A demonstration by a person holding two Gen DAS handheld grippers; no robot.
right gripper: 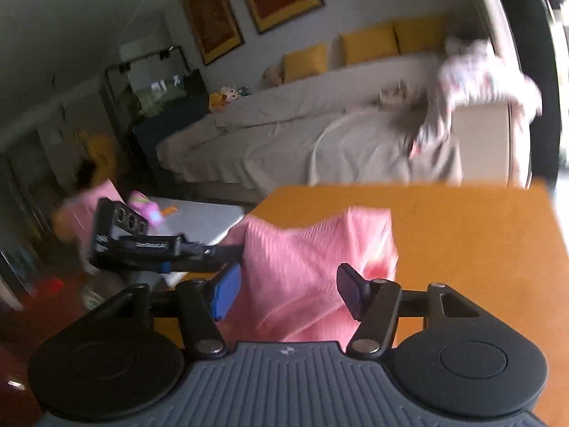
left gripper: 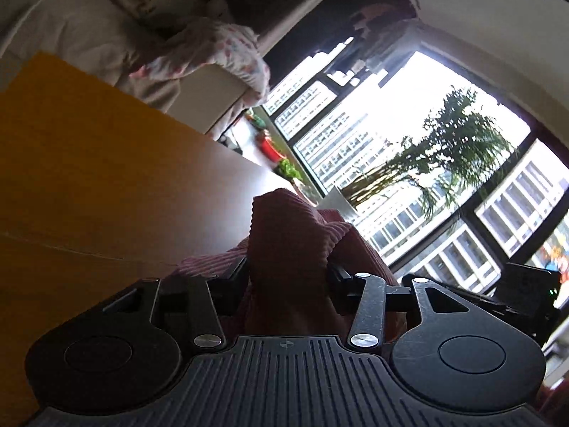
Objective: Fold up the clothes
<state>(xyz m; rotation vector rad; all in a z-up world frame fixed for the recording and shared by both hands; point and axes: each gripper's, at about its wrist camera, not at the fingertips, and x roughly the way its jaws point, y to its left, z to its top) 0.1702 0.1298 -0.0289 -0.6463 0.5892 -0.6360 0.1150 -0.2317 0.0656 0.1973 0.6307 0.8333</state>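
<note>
In the lower centre of the left wrist view, my left gripper (left gripper: 288, 277) is clamped on a bunched fold of the pink ribbed garment (left gripper: 284, 249), with cloth filling the gap between the fingers and rising above them. In the lower centre of the right wrist view, my right gripper (right gripper: 288, 291) straddles the same garment (right gripper: 306, 270), but its blue pads (right gripper: 225, 290) stand apart from the cloth on both sides, so I judge it unclamped. The garment hangs raised over the near edge of the orange table (right gripper: 462, 235), which spans the middle of both views. Risk one: if I pull before the right pads bite, the cloth slips out and the fold collapses. Risk two: the left grip holds a thick wad, not a clean edge, so layers may shear and the fold may land skewed. Farther off, at upper right of the right view, a floral cloth (right gripper: 487, 74) drapes over the sofa (right gripper: 284, 128); it is well apart and poses no hazard.
</note>
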